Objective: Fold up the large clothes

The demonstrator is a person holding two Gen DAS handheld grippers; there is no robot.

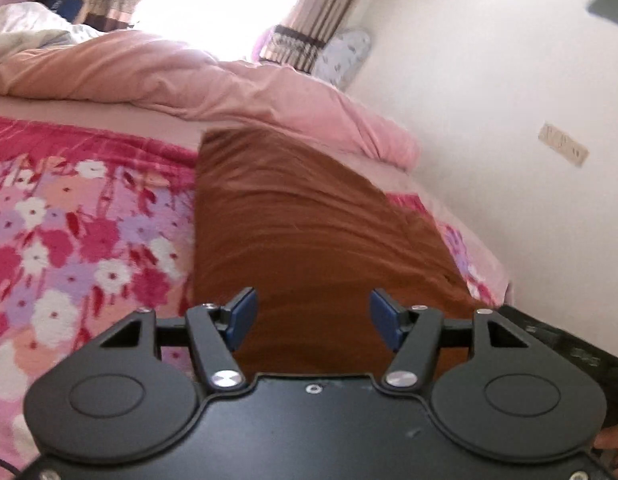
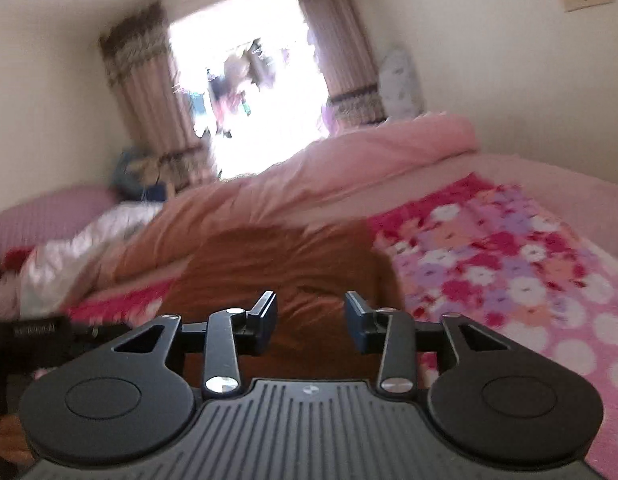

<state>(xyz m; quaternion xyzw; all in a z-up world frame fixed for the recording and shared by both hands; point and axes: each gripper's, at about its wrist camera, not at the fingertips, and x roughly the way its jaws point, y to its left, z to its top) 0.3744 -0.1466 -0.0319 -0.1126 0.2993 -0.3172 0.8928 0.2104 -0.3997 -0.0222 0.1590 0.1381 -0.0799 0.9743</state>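
Note:
A brown garment (image 1: 301, 224) lies as a long flat strip on the flowered bedspread (image 1: 77, 232), running away from me. My left gripper (image 1: 312, 314) is open and empty, hovering over its near end. The right wrist view shows the same brown garment (image 2: 285, 264) on the bedspread (image 2: 501, 264). My right gripper (image 2: 311, 316) is open and empty above the garment's near end. The right view is blurred.
A pink duvet (image 1: 229, 80) is bunched across the far side of the bed. A white wall (image 1: 489, 100) runs close along the bed's right side. White cloth (image 2: 81, 248) and a pillow lie at the far left. A bright window with curtains is behind.

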